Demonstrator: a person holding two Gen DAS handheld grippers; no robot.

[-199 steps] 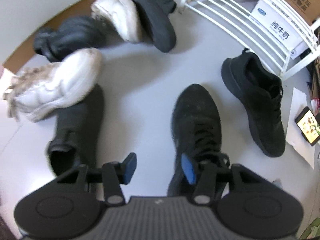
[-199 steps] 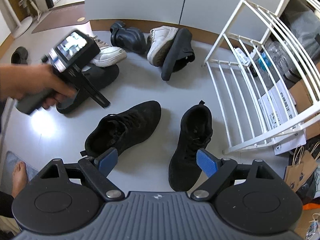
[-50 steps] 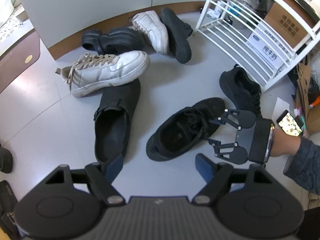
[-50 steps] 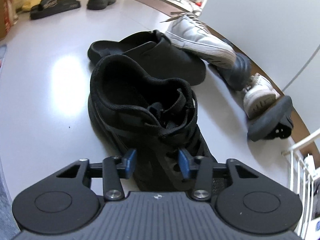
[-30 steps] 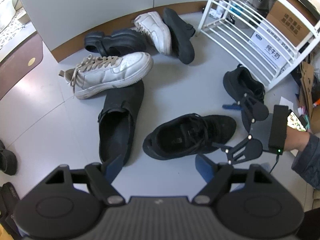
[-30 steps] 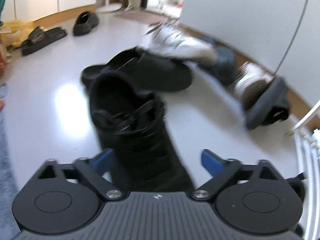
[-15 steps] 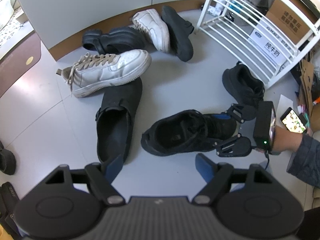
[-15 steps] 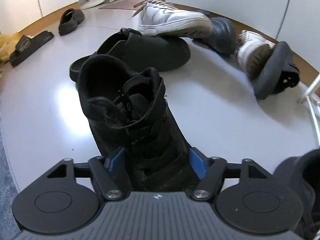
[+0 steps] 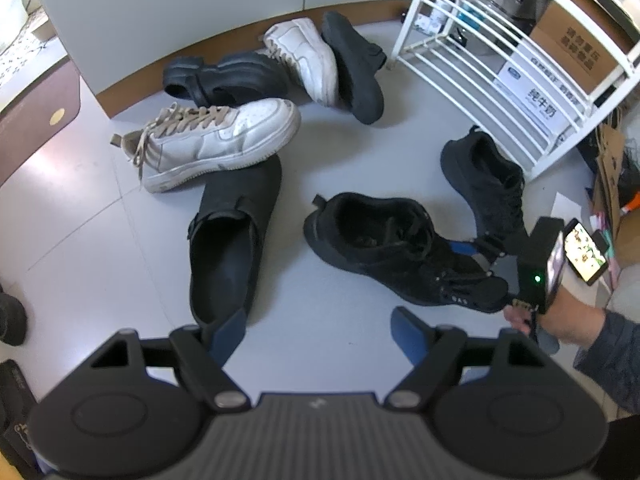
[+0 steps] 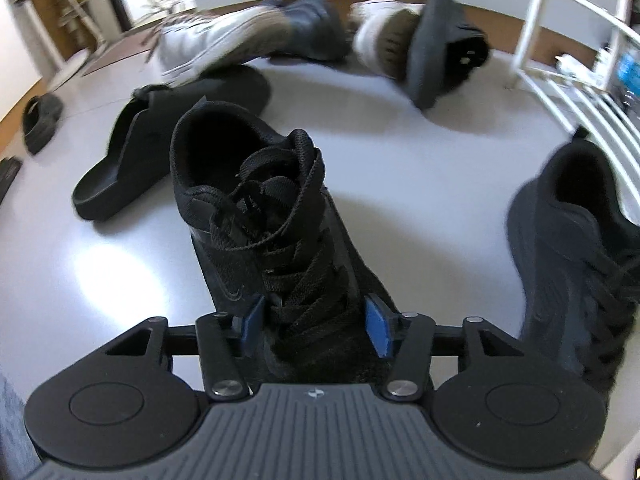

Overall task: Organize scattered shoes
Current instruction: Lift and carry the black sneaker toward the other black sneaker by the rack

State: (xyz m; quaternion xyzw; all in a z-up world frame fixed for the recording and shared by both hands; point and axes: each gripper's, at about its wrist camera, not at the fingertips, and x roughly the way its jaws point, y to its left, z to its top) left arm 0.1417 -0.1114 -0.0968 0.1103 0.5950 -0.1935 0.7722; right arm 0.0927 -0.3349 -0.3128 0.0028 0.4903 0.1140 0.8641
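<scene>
Black sneaker (image 10: 280,240) sits between the closing right claw (image 10: 316,330).

A cardboard box (image 9: 576,46) sits behind the white rack's bars, a lit phone (image 9: 586,249) lying nearby.

- Even, bright daylight fills the room in the left wrist view; the pale floor (image 9: 344,168) shows only soft, short shadows beside the white sneaker (image 9: 216,140) and under the white rack (image 9: 480,60).
- A broad patch of glare sits on the floor left of the black laced sneaker (image 10: 272,232) in the right wrist view.
- The far shoes along the wall (image 10: 320,32) are smeared by motion blur there; the near laces are sharp.
- Fisheye lenses bend wall and rack lines, with dark vignetting at the corners.
- A phone screen (image 9: 586,248) glows at the right.
</scene>
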